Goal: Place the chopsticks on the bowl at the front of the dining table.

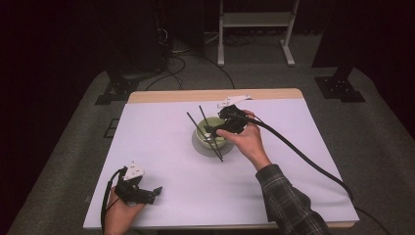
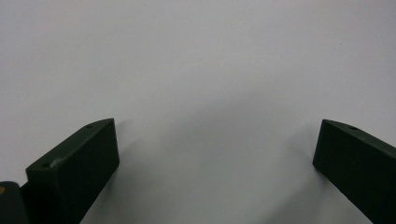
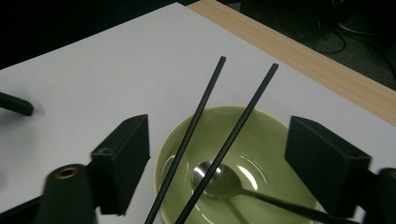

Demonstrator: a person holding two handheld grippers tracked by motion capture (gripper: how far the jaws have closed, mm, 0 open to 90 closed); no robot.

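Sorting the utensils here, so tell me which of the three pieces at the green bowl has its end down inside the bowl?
The spoon: its shiny metal head rests in the green bowl, while both black chopsticks lie across the rim.

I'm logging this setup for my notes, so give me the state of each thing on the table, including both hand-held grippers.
Green bowl: upright on a grey saucer, a spoon inside.
Spoon: lying in the bowl, handle up over the rim.
Chopsticks: side by side across the bowl's rim, not held.
Right hand-held gripper: open above the bowl, nothing between its jaws.
Left hand-held gripper: open, resting at the white sheet.
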